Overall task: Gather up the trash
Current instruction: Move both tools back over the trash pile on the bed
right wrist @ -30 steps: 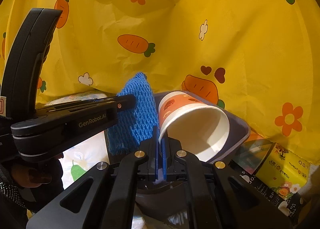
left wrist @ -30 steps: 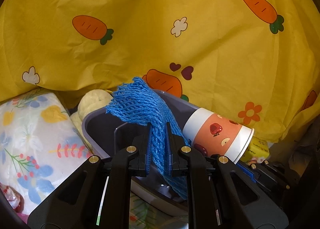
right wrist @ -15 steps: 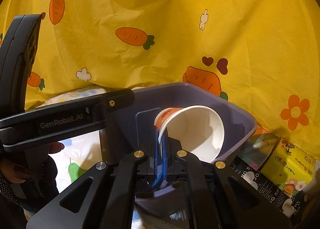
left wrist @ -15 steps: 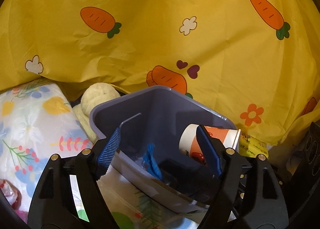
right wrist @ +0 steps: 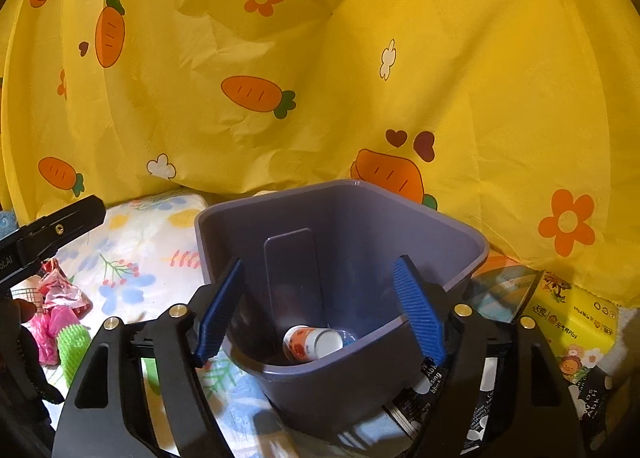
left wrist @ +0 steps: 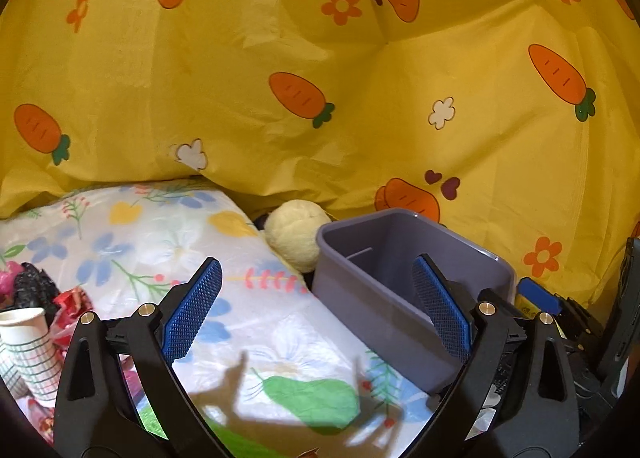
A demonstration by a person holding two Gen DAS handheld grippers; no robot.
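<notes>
The grey-purple bin (right wrist: 340,218) stands on a floral cloth. An orange-and-white paper cup (right wrist: 312,342) lies on its side at the bin's bottom, with a bit of blue beside it. My right gripper (right wrist: 320,310) hangs over the bin's near rim, its jaws opening with nothing gripped. My left gripper (left wrist: 316,310) is left of the bin (left wrist: 400,258) over the cloth, its jaws also opening and empty. More litter lies at the far left: a green-checked paper cup (left wrist: 28,346), a red wrapper (left wrist: 68,298), and pink and green scraps (right wrist: 60,334).
A yellow carrot-print sheet (left wrist: 320,58) drapes behind everything. A pale yellow plush (left wrist: 296,234) rests against the bin's far left corner. A yellow tissue pack (right wrist: 572,318) and black packets (right wrist: 480,398) lie right of the bin. The left gripper's arm (right wrist: 52,234) shows in the right wrist view.
My left gripper let go of the blue foam net over the bin and swung left. My right gripper let go of the paper cup, which fell to the bin's bottom.
</notes>
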